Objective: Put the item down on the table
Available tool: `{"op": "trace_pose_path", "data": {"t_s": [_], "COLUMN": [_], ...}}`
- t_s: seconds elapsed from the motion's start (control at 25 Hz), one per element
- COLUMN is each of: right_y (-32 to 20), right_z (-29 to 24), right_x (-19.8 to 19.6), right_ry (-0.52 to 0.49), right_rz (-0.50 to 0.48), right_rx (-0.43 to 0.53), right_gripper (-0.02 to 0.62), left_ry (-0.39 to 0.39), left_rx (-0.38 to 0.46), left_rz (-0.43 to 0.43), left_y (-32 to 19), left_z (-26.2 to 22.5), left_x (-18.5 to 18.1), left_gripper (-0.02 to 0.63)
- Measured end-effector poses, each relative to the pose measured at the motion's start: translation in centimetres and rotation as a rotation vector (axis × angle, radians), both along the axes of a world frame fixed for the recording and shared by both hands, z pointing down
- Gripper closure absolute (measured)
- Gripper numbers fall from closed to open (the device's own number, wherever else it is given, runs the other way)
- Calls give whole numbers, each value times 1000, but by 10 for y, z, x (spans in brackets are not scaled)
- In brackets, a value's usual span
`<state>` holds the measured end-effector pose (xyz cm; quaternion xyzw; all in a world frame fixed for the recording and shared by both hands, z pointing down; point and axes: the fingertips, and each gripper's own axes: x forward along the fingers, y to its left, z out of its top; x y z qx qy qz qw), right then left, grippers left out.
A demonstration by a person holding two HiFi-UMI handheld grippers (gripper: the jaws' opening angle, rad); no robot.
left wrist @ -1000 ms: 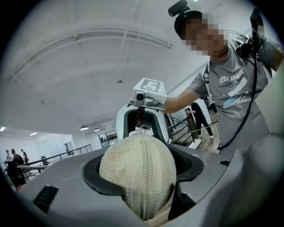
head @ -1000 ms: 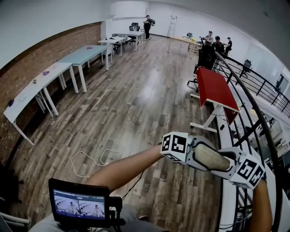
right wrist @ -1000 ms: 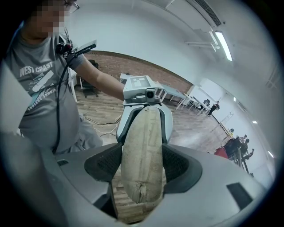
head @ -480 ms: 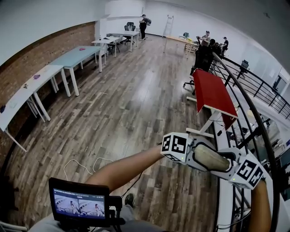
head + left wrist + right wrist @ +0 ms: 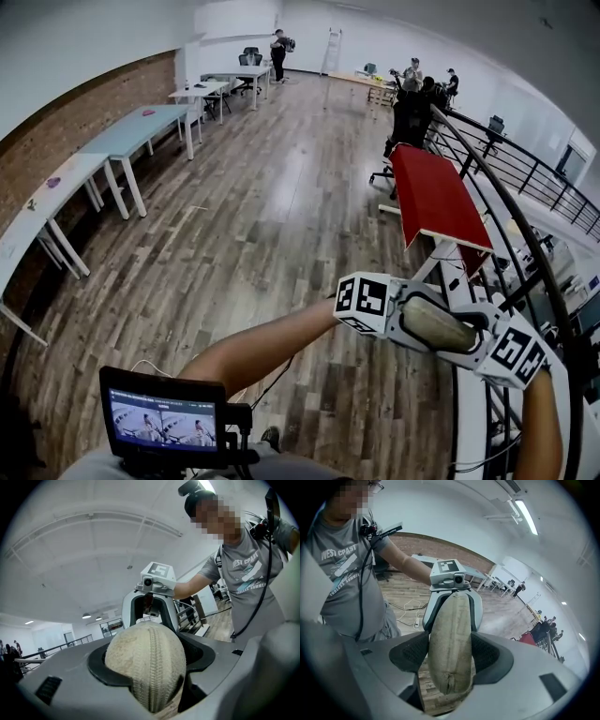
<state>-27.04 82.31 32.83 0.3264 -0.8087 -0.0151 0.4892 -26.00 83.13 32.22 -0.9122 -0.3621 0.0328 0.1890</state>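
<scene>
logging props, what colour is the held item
Beige item, with a ribbed seam; clearest in the left gripper view.

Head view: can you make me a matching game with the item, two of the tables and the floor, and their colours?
Things:
1 item
2 right table
3 left table
4 floor

Colours:
a brown
b light blue
c beige
d red

Pairs: 1-c, 2-d, 3-b, 4-a

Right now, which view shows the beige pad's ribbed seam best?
Left gripper view: the beige pad fills the centre, broad face and ribbed seam toward the camera. Right gripper view shows the pad narrow, edge-on. Head view shows a small oval, no seam detail.
</scene>
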Motion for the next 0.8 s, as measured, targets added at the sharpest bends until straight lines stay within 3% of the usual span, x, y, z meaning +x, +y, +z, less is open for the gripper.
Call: {"op": "trace_pose_path", "data": {"t_s": [0.44,0.8], "right_y": [-99,-184], "right_z": [0,1], "right_x": [29,99], "right_ry": [4,2], "right_rz": [-2,-51], "right_rx": [-3,-19], "right_gripper": [316,316], "left_ry": [3,-7], "left_rx": [-3,-15], "left_rz": [-1,-53], "left_y": [-99,-184], "left_z": [-1,1], "left_x": [29,99], "left_gripper": [296,296]}}
